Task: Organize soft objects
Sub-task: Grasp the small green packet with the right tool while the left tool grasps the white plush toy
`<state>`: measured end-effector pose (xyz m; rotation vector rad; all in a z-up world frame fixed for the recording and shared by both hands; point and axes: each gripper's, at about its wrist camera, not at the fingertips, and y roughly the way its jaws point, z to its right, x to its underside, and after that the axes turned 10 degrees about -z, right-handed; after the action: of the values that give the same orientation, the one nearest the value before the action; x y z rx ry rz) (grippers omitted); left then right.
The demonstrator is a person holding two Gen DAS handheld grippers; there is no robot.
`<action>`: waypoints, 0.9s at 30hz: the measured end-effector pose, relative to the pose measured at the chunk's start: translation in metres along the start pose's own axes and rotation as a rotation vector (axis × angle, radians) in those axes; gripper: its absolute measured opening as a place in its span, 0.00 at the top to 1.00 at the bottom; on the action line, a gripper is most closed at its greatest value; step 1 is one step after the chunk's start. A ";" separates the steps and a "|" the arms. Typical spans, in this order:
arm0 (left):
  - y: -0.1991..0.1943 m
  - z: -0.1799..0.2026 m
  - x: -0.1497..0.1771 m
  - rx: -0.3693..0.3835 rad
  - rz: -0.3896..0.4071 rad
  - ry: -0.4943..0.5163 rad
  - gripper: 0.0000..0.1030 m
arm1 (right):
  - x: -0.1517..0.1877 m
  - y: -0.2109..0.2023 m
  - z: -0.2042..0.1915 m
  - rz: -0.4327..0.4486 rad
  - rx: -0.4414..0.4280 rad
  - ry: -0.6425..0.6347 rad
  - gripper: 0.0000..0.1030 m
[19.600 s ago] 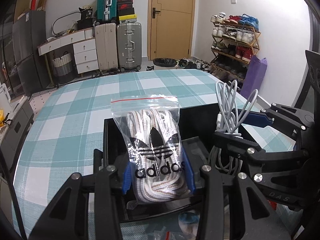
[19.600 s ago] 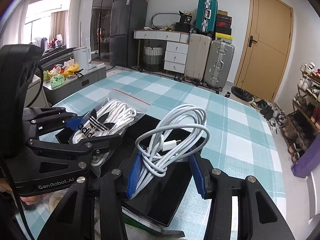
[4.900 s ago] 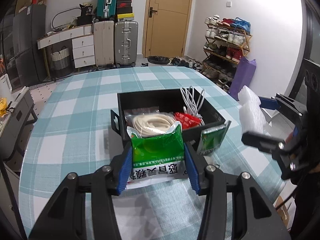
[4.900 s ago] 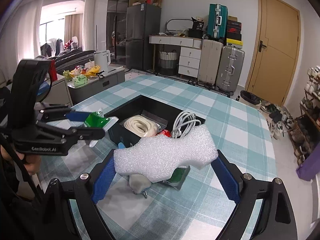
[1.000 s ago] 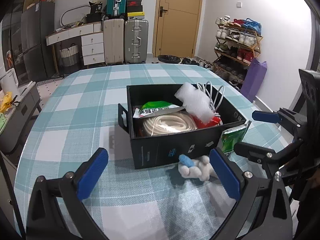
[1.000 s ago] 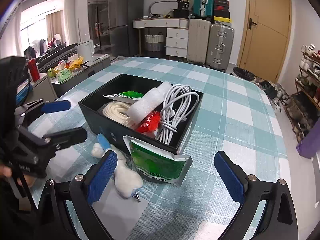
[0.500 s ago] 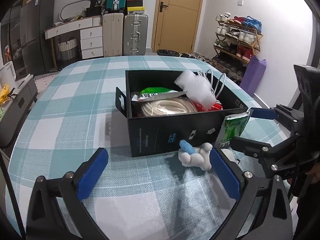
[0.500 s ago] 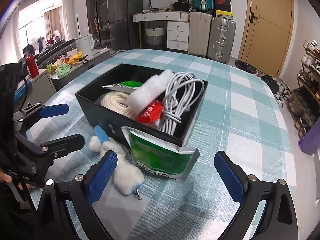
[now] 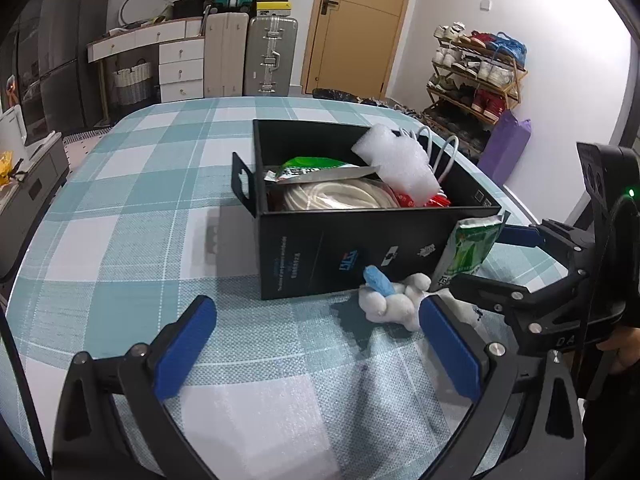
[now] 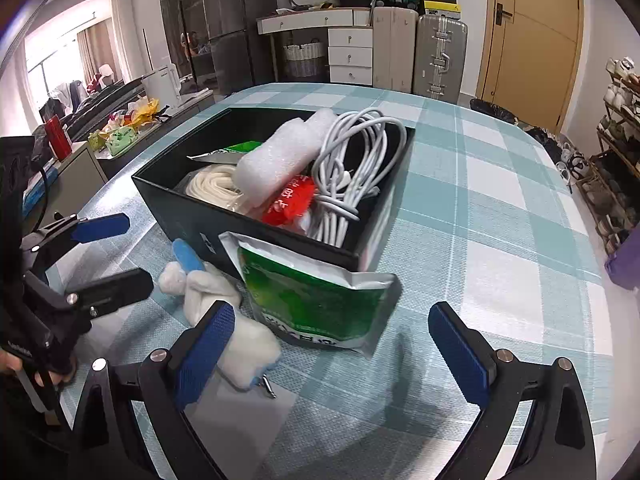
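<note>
Both wrist cameras sit low and close, facing the black box (image 9: 360, 240) at 12 o'clock from its opposite near corners.

At frame centre, a black box (image 10: 192, 204) holds white cable (image 10: 352, 168), foam (image 10: 276, 160) and a red packet (image 10: 292, 200). A green pouch (image 10: 312, 304) leans against it (white plush (image 10: 236, 320) lower left). The right tool (image 10: 332, 344) gapes wide, empty, over the checked bench (image 10: 480, 208).

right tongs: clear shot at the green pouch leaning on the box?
Probably yes. The right tongs are open and empty, the green pouch stands just ahead between them; only the white plush toy crowds their left finger.
</note>
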<state>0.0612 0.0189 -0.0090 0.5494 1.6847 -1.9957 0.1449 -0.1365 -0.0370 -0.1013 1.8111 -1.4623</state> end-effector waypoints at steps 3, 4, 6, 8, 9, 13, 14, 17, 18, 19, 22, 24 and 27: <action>0.001 0.004 0.000 -0.007 -0.007 0.017 0.01 | -0.002 0.004 -0.003 -0.005 0.004 0.018 0.04; 0.001 0.005 0.001 -0.008 -0.008 0.019 0.01 | -0.002 0.006 -0.003 -0.013 0.009 0.031 0.04; 0.001 0.004 0.001 -0.008 -0.008 0.018 0.01 | -0.005 0.013 -0.004 -0.025 0.021 0.064 0.04; 0.001 0.003 0.001 -0.004 -0.009 0.013 0.01 | -0.006 0.014 -0.004 -0.026 0.021 0.078 0.04; 0.001 0.003 0.001 0.000 -0.011 0.011 0.01 | -0.006 0.015 -0.005 -0.026 0.026 0.085 0.04; 0.001 0.002 0.001 0.004 -0.010 0.011 0.01 | -0.007 0.015 -0.003 -0.018 0.031 0.102 0.04; 0.001 0.002 0.001 0.005 -0.010 0.011 0.01 | -0.007 0.015 -0.002 -0.016 0.032 0.110 0.04; 0.000 0.002 0.002 0.003 -0.009 0.012 0.01 | -0.006 0.011 0.004 0.002 0.031 0.142 0.04; 0.000 0.003 0.002 0.005 -0.008 0.015 0.01 | -0.006 0.009 0.005 0.012 0.022 0.148 0.04; 0.000 0.003 0.002 0.005 -0.008 0.018 0.01 | -0.006 0.008 0.006 0.016 0.018 0.147 0.06; 0.000 0.005 0.002 -0.002 -0.010 0.028 0.01 | -0.007 0.007 0.007 0.013 0.004 0.148 0.17; 0.000 0.006 0.002 -0.007 -0.011 0.032 0.01 | -0.007 0.008 0.008 0.005 -0.009 0.150 0.20; 0.001 0.007 0.002 -0.008 -0.015 0.037 0.01 | -0.005 0.007 0.007 -0.002 -0.020 0.143 0.30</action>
<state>0.0600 0.0115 -0.0095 0.5756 1.7224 -1.9998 0.1555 -0.1368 -0.0402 -0.0091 1.9404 -1.4860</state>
